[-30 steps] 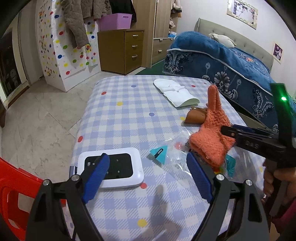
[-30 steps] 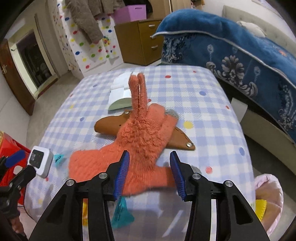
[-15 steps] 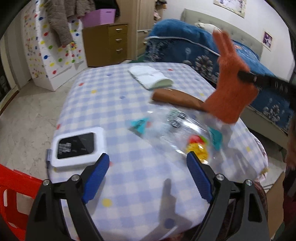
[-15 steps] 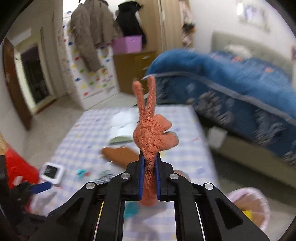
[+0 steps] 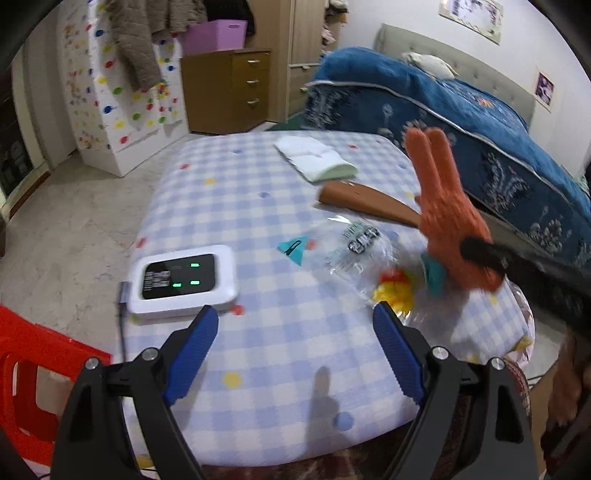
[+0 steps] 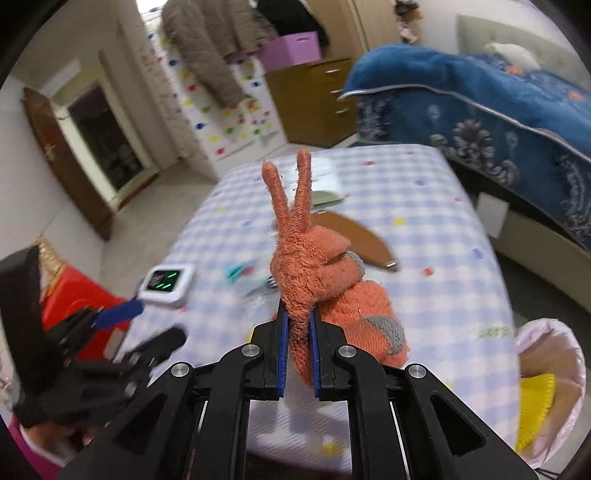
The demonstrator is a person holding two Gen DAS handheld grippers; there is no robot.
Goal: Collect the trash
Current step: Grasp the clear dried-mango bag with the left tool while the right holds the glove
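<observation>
Worktop [image 5: 258, 206] w/ blue-white check cloth, coloured dots. White device [image 5: 183, 281] w/ black screen, green lights on, near its left edge; cable off its left side. Folded white cloth [image 5: 314, 157] at far end, brown leather sheath [image 5: 365, 201] just in front of it. Red plastic stool [image 5: 22, 373] at lower left, off the worktop. Bkgd: bed w/ blue patterned blanket [image 6: 498, 99], wooden drawer unit [image 5: 229, 90] w/ pink bin [image 5: 216, 35] on top, brown jacket [image 5: 135, 40] hanging on white dotted wardrobe [image 5: 110, 107]. Marble floor [image 5: 74, 206].

left gripper [image 5: 295, 350] jaws wide | right gripper [image 6: 297, 328] jaws clamped
</observation>
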